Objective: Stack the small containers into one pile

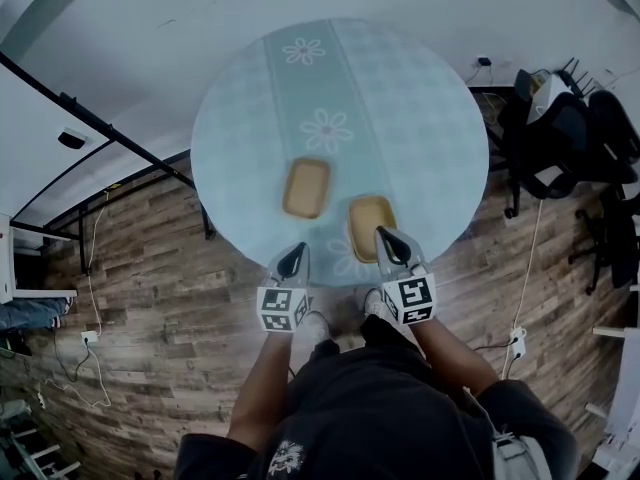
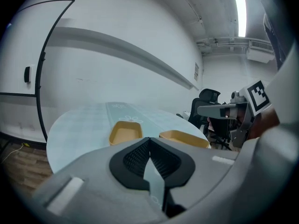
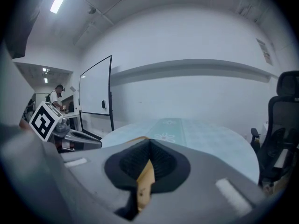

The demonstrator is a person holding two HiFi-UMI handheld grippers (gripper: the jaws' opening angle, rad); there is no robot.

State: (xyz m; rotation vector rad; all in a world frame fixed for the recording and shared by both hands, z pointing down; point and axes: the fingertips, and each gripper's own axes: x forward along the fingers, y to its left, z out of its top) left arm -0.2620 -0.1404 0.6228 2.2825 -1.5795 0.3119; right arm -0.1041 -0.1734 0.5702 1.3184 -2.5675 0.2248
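At the near edge of the round counter (image 1: 420, 118), a person works two tools. The left tool (image 1: 293, 261) is fully closed with nothing in it and hangs just over that edge. The right tool (image 1: 388, 240) is clamped on the near rim of a small yellow container (image 1: 366, 223) (a sliver of yellow shows between its pads). A second yellow container (image 1: 306, 187) sits apart, farther in toward the counter's middle, on the flowered stripe (image 1: 327, 128). Nothing is stacked yet. The job looks to be at its first pickup, with the gripped container left to carry over and nest with the other.
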